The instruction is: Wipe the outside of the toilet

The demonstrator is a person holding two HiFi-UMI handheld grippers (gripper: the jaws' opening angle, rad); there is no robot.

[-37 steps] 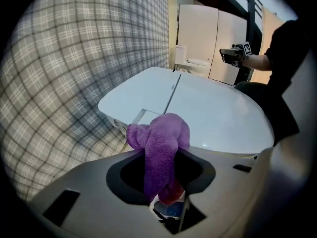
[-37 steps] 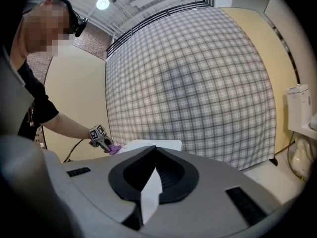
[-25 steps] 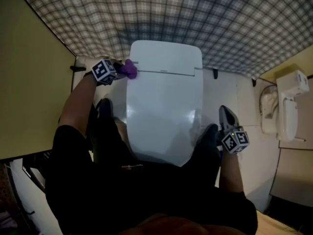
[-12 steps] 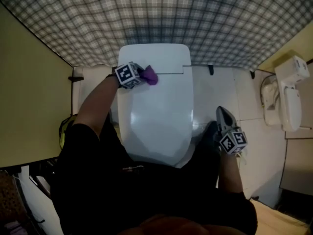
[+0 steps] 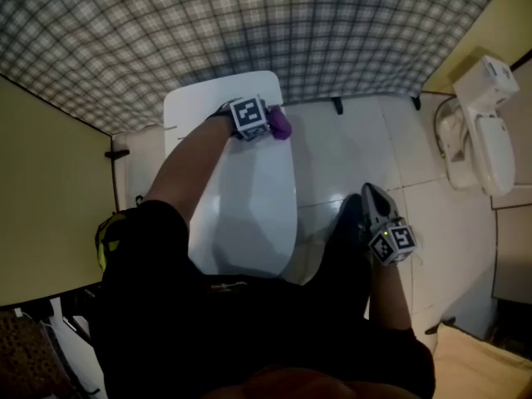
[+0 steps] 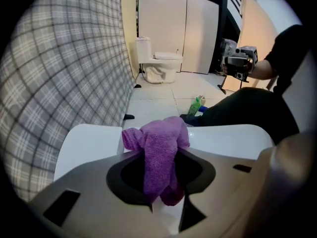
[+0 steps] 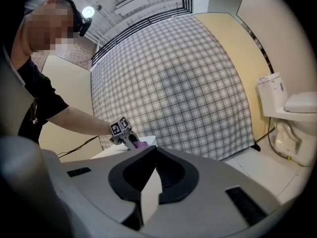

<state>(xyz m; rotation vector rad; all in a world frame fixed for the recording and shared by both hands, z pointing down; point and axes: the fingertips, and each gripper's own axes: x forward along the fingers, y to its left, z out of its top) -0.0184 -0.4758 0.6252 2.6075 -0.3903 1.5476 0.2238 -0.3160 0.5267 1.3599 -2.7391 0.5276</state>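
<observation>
My left gripper (image 5: 271, 125) has its jaws clamped on the purple cloth (image 6: 161, 150) by its bunched middle. The cloth looks soft, light and floppy, seemingly at the toilet (image 5: 243, 202) tank's edge. The right gripper (image 5: 374, 204) jaws are closed on nothing.

Head view: dim and slightly soft. The glossy white toilet lid (image 5: 241, 198) carries a pale sheen. The white floor tiles (image 5: 332, 152) show a small glare patch at right. The person's dark clothing (image 5: 249, 331), nearest, falls almost to black.

Both gripper views: round fisheye pictures with black corners. The grey checked wall covering (image 7: 173, 78) bulges and bends toward the edges.

Right gripper view: a bright round ceiling lamp (image 7: 88, 12) glows far upper left.

Left gripper view: the fuzzy purple cloth (image 6: 161, 152) looks close and soft, with deep shadow beneath.
</observation>
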